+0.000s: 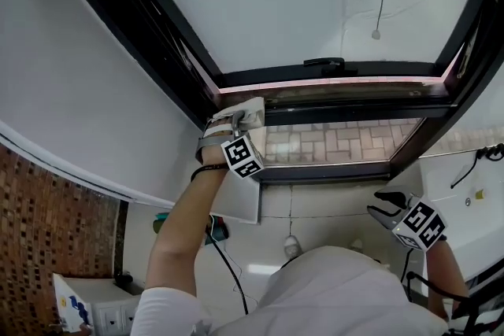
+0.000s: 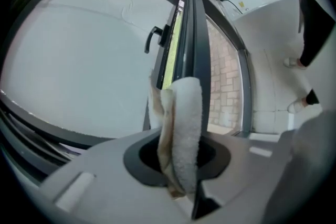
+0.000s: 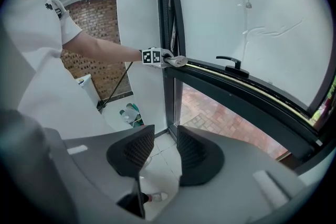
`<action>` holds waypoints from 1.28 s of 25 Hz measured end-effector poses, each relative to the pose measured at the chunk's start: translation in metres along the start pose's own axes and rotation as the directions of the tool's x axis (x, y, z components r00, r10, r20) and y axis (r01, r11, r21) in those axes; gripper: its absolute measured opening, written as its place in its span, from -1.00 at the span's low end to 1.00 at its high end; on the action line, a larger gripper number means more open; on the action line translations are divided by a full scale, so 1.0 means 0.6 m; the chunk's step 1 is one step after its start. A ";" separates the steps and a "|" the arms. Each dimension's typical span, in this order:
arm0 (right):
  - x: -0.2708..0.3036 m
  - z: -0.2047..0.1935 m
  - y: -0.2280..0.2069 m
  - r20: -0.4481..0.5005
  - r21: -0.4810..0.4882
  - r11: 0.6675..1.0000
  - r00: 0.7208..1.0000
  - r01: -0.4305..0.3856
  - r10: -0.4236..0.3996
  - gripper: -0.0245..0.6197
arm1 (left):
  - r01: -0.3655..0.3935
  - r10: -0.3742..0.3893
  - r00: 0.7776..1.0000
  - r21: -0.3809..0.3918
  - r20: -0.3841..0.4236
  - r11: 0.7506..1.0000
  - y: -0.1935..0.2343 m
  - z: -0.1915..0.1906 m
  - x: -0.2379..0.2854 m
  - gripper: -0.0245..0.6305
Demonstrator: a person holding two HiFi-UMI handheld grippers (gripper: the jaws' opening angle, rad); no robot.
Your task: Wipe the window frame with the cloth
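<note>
A folded whitish cloth (image 1: 249,113) is pressed on the left end of the dark window frame (image 1: 346,111), by its corner. My left gripper (image 1: 235,122) is shut on the cloth (image 2: 182,126), which sticks up between the jaws towards the frame's bars (image 2: 193,34). In the right gripper view, the left gripper (image 3: 164,57) and the cloth (image 3: 177,61) rest on the horizontal frame bar (image 3: 247,94). My right gripper (image 1: 380,206) hangs low at the right, away from the frame. It is open (image 3: 165,150), with only floor seen between its jaws.
A black window handle (image 1: 324,62) sits on the sash above the frame. A white appliance (image 1: 472,197) stands at the right, a white cabinet (image 1: 88,303) at the lower left. Bottles (image 3: 127,114) stand on the floor and a black cable (image 1: 227,262) hangs below my left arm.
</note>
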State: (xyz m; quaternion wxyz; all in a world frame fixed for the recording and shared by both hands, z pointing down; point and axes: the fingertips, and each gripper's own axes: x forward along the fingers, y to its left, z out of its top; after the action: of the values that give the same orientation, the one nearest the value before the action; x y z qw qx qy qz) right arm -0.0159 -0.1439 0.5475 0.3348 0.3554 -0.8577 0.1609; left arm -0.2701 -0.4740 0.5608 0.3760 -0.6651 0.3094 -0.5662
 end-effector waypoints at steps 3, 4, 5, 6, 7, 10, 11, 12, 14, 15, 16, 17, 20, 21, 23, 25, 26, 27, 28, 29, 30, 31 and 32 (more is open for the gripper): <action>-0.004 -0.003 -0.001 0.014 0.008 1.000 1.000 0.002 -0.002 -0.50 | 0.042 -0.042 0.999 0.012 0.024 0.999 -0.020 0.015 -0.013 -0.64; -0.007 -0.002 -0.004 0.021 0.008 1.000 1.000 0.005 -0.005 -0.50 | 0.060 -0.060 0.998 0.013 0.031 0.998 -0.025 0.023 -0.020 -0.64; -0.011 -0.001 -0.008 0.028 0.008 1.000 1.000 0.009 -0.009 -0.50 | 0.074 -0.075 0.996 0.017 0.038 0.997 -0.029 0.033 -0.026 -0.64; -0.015 -0.001 -0.013 0.035 0.009 1.000 0.999 0.013 -0.013 -0.50 | 0.085 -0.086 0.995 0.026 0.048 0.996 -0.033 0.047 -0.034 -0.64; -0.019 -0.003 -0.018 0.040 0.011 1.000 0.999 0.016 -0.017 -0.50 | 0.093 -0.095 0.994 0.037 0.062 0.995 -0.036 0.066 -0.042 -0.64; -0.028 -0.015 -0.032 0.048 0.022 0.999 0.999 0.024 -0.025 -0.50 | 0.097 -0.105 0.987 0.070 0.119 0.993 -0.038 0.141 -0.064 -0.64; -0.031 -0.020 -0.037 0.050 0.025 0.999 0.998 0.027 -0.028 -0.50 | 0.093 -0.103 0.985 0.078 0.140 0.993 -0.036 0.171 -0.070 -0.64; -0.035 -0.024 -0.042 0.052 0.026 0.999 0.998 0.029 -0.031 -0.50 | 0.088 -0.101 0.982 0.086 0.160 0.992 -0.034 0.201 -0.076 -0.64; -0.044 -0.032 -0.053 0.055 0.023 0.999 0.998 0.035 -0.036 -0.50 | 0.082 -0.099 0.976 0.096 0.195 0.992 -0.030 0.260 -0.087 -0.64; -0.050 -0.036 -0.060 0.056 0.021 0.999 0.998 0.040 -0.041 -0.50 | 0.081 -0.100 0.972 0.098 0.212 0.992 -0.028 0.290 -0.091 -0.64; -0.056 -0.041 -0.067 0.056 0.020 0.999 0.997 0.045 -0.046 -0.50 | 0.079 -0.100 0.968 0.102 0.229 0.992 -0.027 0.321 -0.095 -0.64; -0.063 -0.046 -0.076 0.057 0.021 0.998 0.997 0.051 -0.052 -0.50 | 0.075 -0.099 0.965 0.105 0.245 0.992 -0.024 0.352 -0.097 -0.64; -0.090 -0.067 -0.098 0.062 0.033 0.997 0.995 0.074 -0.076 -0.50 | 0.074 -0.104 0.949 0.110 0.298 0.991 -0.020 0.454 -0.102 -0.64; -0.101 -0.076 -0.104 0.063 0.039 0.996 0.994 0.083 -0.085 -0.50 | 0.074 -0.107 0.943 0.115 0.316 0.991 -0.020 0.487 -0.104 -0.64; -0.123 -0.094 -0.116 0.067 0.049 0.994 0.992 0.100 -0.103 -0.50 | 0.065 -0.107 0.932 0.132 0.347 0.989 -0.016 0.551 -0.112 -0.64; -0.146 -0.114 -0.127 0.064 0.058 0.992 0.991 0.115 -0.119 -0.50 | 0.053 -0.105 0.924 0.150 0.367 0.987 -0.012 0.612 -0.118 -0.64; -0.158 -0.125 -0.130 0.060 0.064 0.991 0.990 0.121 -0.125 -0.50 | 0.052 -0.108 0.920 0.155 0.376 0.987 -0.013 0.643 -0.120 -0.64; -0.170 -0.137 -0.133 0.055 0.070 0.990 0.990 0.126 -0.130 -0.50 | 0.054 -0.112 0.916 0.159 0.384 0.986 -0.016 0.675 -0.119 -0.64; -0.182 -0.147 -0.136 0.052 0.078 0.988 0.989 0.131 -0.135 -0.50 | 0.058 -0.118 0.913 0.163 0.390 0.985 -0.019 0.705 -0.117 -0.64; -0.194 -0.159 -0.139 0.048 0.086 0.987 0.989 0.137 -0.141 -0.50 | 0.061 -0.125 0.911 0.170 0.394 0.984 -0.023 0.735 -0.113 -0.64; -0.205 -0.172 -0.144 0.042 0.094 0.985 0.988 0.142 -0.147 -0.50 | 0.063 -0.130 0.909 0.178 0.397 0.982 -0.028 0.764 -0.108 -0.64; -0.216 -0.186 -0.147 0.034 0.103 0.983 0.988 0.149 -0.153 -0.50 | 0.063 -0.134 0.907 0.188 0.398 0.980 -0.032 0.791 -0.102 -0.64; -0.227 -0.202 -0.149 0.026 0.114 0.981 0.987 0.156 -0.160 -0.50 | 0.062 -0.138 0.907 0.197 0.398 0.978 -0.038 0.817 -0.096 -0.64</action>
State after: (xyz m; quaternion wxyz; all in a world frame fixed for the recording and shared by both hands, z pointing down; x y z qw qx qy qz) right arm 0.1750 -0.0755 0.5446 0.3112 0.4433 -0.8222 0.1752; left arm 0.2030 -0.3406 0.5129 0.4612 -0.7473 0.1368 -0.4583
